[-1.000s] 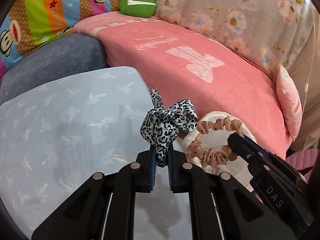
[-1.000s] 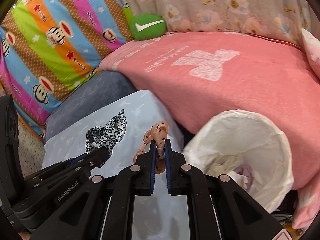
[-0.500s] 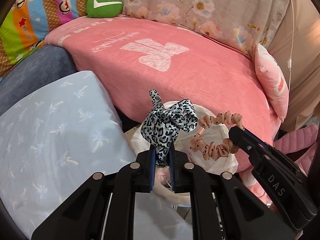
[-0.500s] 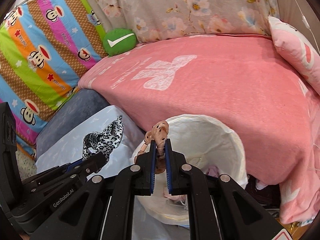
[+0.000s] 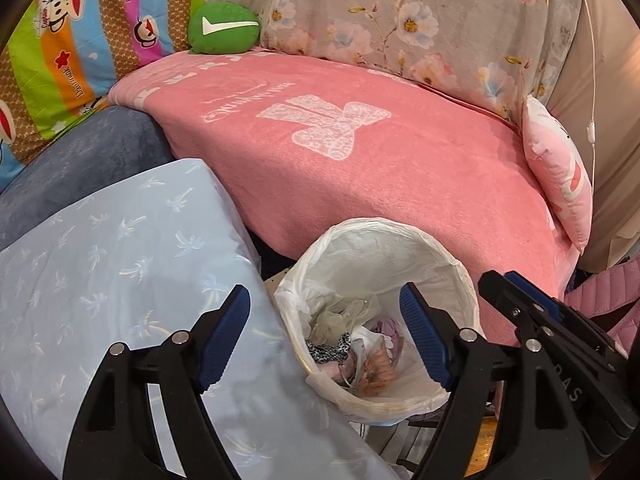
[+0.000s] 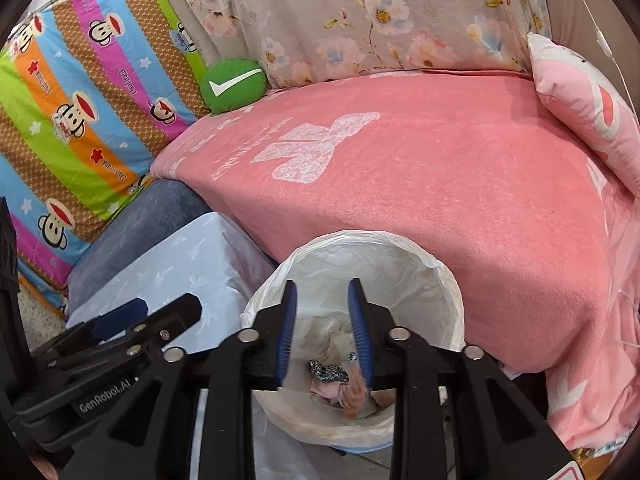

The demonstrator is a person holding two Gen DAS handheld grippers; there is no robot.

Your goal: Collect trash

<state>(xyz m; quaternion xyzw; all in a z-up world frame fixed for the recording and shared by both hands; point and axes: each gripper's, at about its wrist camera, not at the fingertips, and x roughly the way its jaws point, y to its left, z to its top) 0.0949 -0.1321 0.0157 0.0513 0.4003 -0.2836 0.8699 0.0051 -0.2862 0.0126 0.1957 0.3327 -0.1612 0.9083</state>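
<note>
Since the earlier frames both of your tools have let go: the leopard-print scrunchie (image 5: 329, 353) that hung from the left tool (image 5: 324, 338) and the peach scrunchie (image 5: 378, 374) that the right tool (image 6: 322, 334) pinched now lie inside the bin (image 5: 448, 268), and both views have swung from the pale blue table cover (image 5: 112, 264) to look down into the bin's mouth. Your left tool's jaws have just been opening and stand wide, nothing between the blue pads. Your right tool's jaws have also just been opening but stand narrower (a moderate gap), and no item is pressed between them; the peach scrunchie shows below and behind the right pad, down in the bin. The bin is round, lined with a white plastic bag (image 6: 436, 268) folded over its rim. It stands between the covered table on the left and the pink blanket (image 5: 400, 168) draped over the bed's edge behind it. The two scrunchies sit side by side at the bottom, leopard one to the left, peach one to the right, on crumpled pale wrappers and a pinkish-purple scrap (contents otherwise too jumbled to name). In the left wrist view the right tool enters from the lower right, just beside the bin rim. A green cushion (image 6: 234, 86) rests at the blanket's far corner against striped monkey-print fabric (image 6: 80, 112).
</note>
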